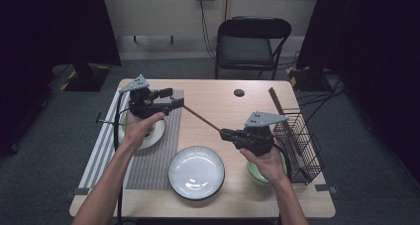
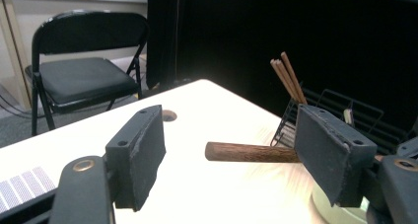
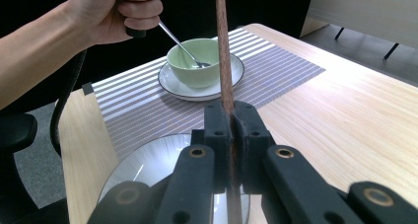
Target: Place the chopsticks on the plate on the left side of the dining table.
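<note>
A dark brown wooden chopstick (image 1: pixel 200 117) hangs level over the table between my two grippers. My right gripper (image 1: pixel 224 134) is shut on one end of it; in the right gripper view the jaws (image 3: pixel 227 130) pinch the chopstick (image 3: pixel 223 46), which runs straight away from them. My left gripper (image 1: pixel 171 99) is open, and the chopstick's free end (image 2: pixel 246 152) reaches in between its wide-apart pads (image 2: pixel 143 150), close by the right-hand pad. My left gripper (image 2: pixel 229 129) grips nothing.
A green bowl (image 3: pixel 194 61) with a metal spoon sits on a white saucer on the striped placemat (image 1: pixel 153 160). A grey plate (image 1: pixel 196 173) lies near the front edge. A second green bowl (image 1: pixel 255 178) is under the right hand. A wire basket (image 1: pixel 297 140) at the right holds more chopsticks (image 2: pixel 288 78). A black chair (image 1: pixel 252 41) stands behind the table.
</note>
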Action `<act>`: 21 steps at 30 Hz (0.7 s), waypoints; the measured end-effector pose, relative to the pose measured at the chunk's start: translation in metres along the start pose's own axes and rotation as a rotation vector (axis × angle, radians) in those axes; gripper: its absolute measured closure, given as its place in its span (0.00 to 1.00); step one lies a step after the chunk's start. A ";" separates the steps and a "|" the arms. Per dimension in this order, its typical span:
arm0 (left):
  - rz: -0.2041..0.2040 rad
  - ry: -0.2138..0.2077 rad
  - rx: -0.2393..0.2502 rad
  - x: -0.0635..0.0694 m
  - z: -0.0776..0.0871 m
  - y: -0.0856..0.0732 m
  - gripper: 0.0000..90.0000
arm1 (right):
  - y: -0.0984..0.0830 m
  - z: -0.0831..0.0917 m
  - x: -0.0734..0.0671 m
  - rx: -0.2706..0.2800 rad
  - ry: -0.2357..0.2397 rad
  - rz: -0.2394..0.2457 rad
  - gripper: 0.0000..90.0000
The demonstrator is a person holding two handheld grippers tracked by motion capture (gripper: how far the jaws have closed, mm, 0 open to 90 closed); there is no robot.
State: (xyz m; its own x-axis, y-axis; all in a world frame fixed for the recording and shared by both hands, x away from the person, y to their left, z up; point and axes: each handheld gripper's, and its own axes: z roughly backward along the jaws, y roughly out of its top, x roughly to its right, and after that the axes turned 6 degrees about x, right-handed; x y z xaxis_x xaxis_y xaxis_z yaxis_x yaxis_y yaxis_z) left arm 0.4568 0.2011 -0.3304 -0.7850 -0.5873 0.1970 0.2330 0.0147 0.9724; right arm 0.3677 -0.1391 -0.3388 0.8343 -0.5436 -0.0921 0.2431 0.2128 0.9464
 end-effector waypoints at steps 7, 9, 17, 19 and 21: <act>0.006 -0.002 -0.014 0.000 -0.004 -0.008 0.31 | -0.008 0.004 0.002 0.003 -0.002 -0.019 0.95; 0.006 0.000 -0.021 0.000 -0.005 -0.009 0.31 | -0.007 0.004 0.002 0.006 -0.004 -0.018 0.95; -0.001 0.010 -0.054 -0.002 -0.007 -0.016 0.32 | -0.007 0.006 0.004 0.012 -0.002 -0.029 0.95; -0.012 0.010 -0.066 -0.002 -0.008 -0.018 0.32 | -0.007 0.007 0.004 0.020 -0.001 -0.032 0.95; -0.012 0.010 -0.073 -0.002 -0.009 -0.020 0.32 | -0.005 0.009 0.005 0.028 -0.002 -0.036 0.95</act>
State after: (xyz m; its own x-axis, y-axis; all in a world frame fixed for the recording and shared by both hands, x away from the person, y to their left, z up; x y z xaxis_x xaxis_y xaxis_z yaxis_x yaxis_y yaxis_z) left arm 0.4589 0.1950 -0.3518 -0.7821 -0.5955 0.1833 0.2649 -0.0515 0.9629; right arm 0.3657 -0.1503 -0.3410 0.8246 -0.5517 -0.1253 0.2586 0.1706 0.9508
